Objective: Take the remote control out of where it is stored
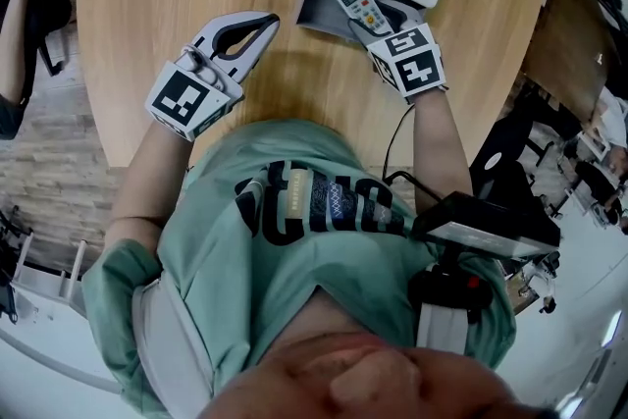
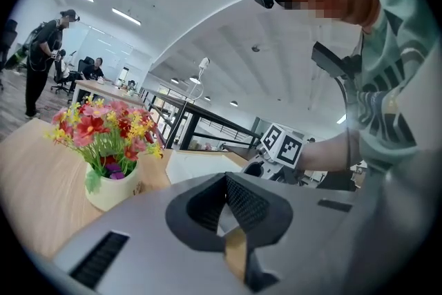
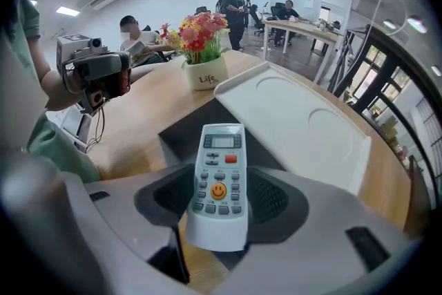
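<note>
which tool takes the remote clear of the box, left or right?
Right. The right tool grips the remote above the open box; the left tool is shut, empty, off to the side over the table.

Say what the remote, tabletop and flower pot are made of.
Remote control: pale plastic, matte, with rubbery-looking buttons. Tabletop: wood or wood-look laminate, visible grain, slight sheen. Flower pot: likely glazed ceramic, cream and smooth.
</note>
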Available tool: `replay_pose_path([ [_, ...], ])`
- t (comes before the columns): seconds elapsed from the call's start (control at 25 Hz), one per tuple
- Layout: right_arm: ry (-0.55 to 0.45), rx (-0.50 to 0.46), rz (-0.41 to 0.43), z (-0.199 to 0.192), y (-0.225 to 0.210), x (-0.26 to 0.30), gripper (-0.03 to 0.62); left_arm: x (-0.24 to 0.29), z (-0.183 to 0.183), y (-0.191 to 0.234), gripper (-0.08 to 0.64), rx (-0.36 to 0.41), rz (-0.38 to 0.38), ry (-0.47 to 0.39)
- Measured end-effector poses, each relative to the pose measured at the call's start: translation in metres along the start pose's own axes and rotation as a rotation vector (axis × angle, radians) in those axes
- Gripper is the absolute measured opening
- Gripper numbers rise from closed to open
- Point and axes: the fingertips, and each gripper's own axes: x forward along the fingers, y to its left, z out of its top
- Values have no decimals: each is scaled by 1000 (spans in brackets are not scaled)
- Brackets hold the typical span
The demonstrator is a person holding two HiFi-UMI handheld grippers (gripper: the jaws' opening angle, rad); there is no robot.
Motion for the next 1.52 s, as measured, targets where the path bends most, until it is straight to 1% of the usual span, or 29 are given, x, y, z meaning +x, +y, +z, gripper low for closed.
replay_pose_path([
  [0.2,-19,-3,-5,2,6,-12,242,-17,9,-8,5,4,20,-27],
  [0.4,-55,-7,-26,16,11,-32,242,-38,15,-17,5,11,38,-39],
  [0.52,-78,-2,-30,25,17,-43,242,-54,19,-22,5,16,49,-62],
  [0.68,-109,5,-46,41,21,-55,242,-76,28,-23,5,22,66,-88],
  [0.8,-129,-3,-61,56,29,-65,242,-97,30,-20,5,20,91,-89],
  [0.92,-149,-3,-80,71,39,-73,242,-119,31,-14,5,26,92,-101],
  [1.12,-173,-9,-98,99,66,-82,242,-161,46,-6,5,36,108,-131],
  [1.28,-193,-17,-99,110,96,-97,242,-196,57,-16,5,60,110,-146],
  [1.4,-214,-19,-117,120,117,-113,243,-228,65,-23,5,82,115,-149],
  [1.52,-239,-18,-138,129,133,-125,242,-256,64,-21,5,88,126,-151],
])
